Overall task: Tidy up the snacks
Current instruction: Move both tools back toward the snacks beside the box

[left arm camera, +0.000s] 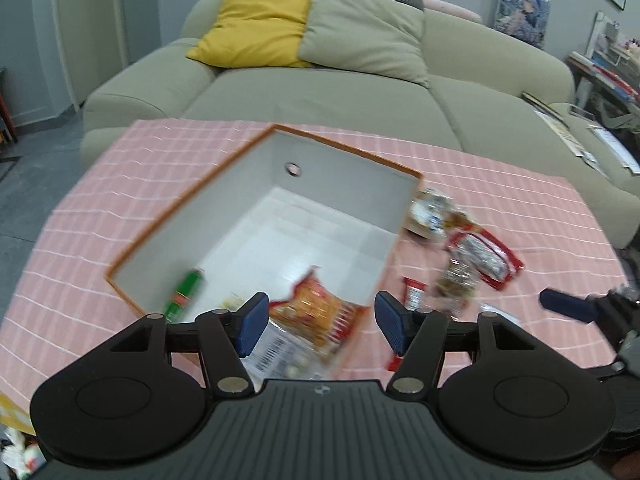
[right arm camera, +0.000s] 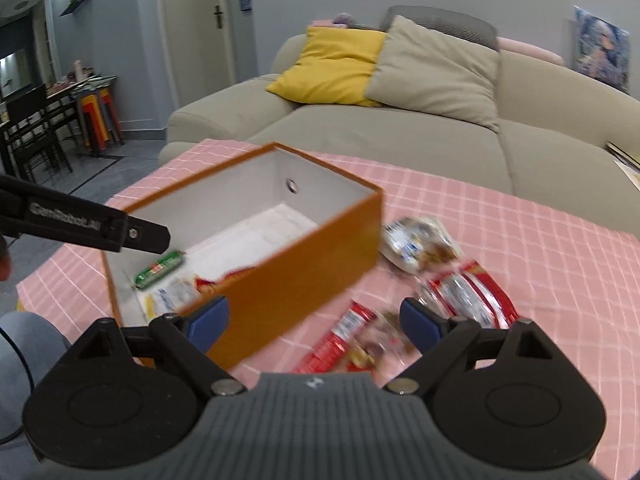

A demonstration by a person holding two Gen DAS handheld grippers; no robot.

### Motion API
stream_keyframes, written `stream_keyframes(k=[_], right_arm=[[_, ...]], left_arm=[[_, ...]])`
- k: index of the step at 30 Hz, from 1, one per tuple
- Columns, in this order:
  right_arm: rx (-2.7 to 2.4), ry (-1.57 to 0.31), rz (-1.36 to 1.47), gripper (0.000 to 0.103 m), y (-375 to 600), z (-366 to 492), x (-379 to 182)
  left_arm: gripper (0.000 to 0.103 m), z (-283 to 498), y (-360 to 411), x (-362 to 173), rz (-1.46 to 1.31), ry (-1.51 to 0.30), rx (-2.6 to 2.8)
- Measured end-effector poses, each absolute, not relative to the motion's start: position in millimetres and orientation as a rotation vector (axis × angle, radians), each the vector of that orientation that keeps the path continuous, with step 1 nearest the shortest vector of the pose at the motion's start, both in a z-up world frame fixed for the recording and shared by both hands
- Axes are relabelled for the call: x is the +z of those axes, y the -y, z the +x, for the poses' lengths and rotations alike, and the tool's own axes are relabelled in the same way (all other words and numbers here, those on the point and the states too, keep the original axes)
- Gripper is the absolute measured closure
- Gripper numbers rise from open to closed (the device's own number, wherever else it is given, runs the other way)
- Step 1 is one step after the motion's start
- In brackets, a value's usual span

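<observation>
An orange box with a white inside stands on the pink checked tablecloth. In it lie a green snack stick, an orange-red snack bag and a white packet. My left gripper is open and empty above the box's near end. The box also shows in the right wrist view with the green stick inside. My right gripper is open and empty over loose snacks: a red bar, a brownish packet, a red-and-silver bag and a white bag.
A beige sofa with a yellow cushion and a beige cushion stands behind the table. The right gripper's finger shows at the right in the left wrist view. Dark chairs and stools stand at the far left.
</observation>
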State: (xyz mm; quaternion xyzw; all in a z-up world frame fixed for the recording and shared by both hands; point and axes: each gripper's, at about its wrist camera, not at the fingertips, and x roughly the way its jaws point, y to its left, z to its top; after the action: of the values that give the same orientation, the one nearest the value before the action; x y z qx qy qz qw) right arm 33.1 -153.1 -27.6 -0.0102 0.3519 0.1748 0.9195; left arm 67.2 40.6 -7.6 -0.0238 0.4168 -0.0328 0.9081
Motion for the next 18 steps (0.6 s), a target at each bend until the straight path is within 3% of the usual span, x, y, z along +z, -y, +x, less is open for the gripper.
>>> stream_keyframes(k=[18], right_arm=[[0.195,-0.9,0.049,0.014,208,15,-94]], left_arm=[[0.031,53,13,-71,-0.088,-0.998,-0.176]])
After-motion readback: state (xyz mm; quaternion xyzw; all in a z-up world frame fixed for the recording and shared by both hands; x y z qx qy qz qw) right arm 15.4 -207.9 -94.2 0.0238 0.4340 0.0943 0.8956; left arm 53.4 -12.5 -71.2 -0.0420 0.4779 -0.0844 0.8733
